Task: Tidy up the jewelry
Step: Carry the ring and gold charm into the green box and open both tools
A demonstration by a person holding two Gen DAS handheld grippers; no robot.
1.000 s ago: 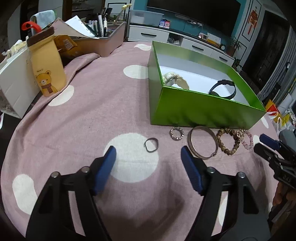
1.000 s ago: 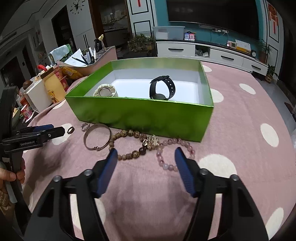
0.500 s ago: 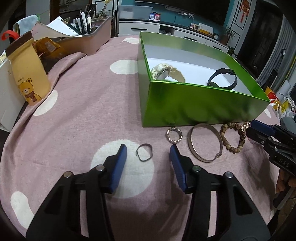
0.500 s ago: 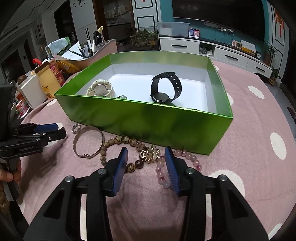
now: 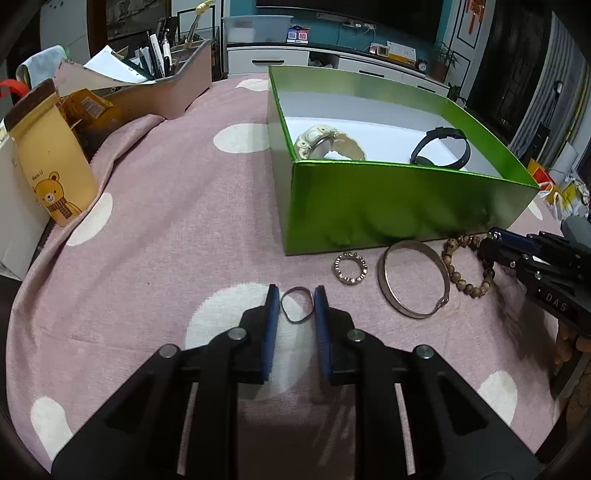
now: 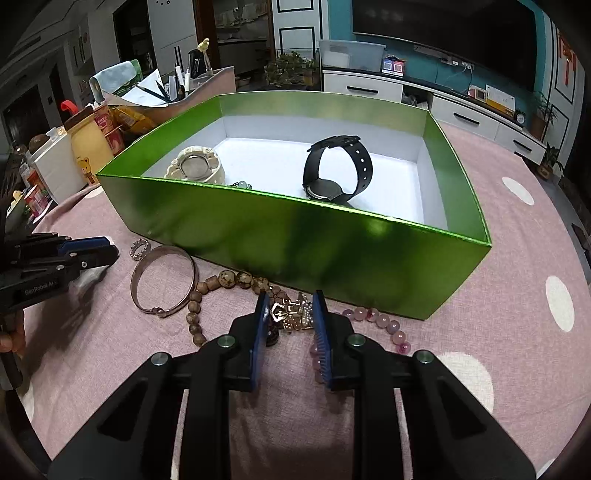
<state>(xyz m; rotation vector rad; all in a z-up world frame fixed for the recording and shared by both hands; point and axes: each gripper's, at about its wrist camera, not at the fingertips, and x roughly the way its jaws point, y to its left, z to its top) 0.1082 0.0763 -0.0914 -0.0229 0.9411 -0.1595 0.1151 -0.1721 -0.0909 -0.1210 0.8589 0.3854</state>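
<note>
Two grippers: both are angling down at the pink, white-dotted tablecloth, side by side in front of the green box.
Left gripper: its jaws are closing, the blue pads standing just either side of a thin bent ring that is lying on a white dot; whether the pads are already pressing on it is unclear.
Right gripper: its jaws are closing around a gold charm cluster lying between the pads where the wooden bead bracelet is meeting the pink bead bracelet; contact is too close to call.
Hands: a few fingers are showing under the right gripper's body at the right edge of the left wrist view.
Near edge of the box: a studded ring, a metal bangle and the bead bracelets are lying in a row on the cloth, the bangle touching the wooden beads.
Inside the box: a cream watch is sitting toward the left end and a black watch is standing on its strap near the middle, on the white floor.
Far left of the table: a yellow bear-printed pouch is standing upright, and a tray of pens and papers is sitting behind it.
Room: a white low cabinet is running along a teal wall beneath a dark screen.
</note>
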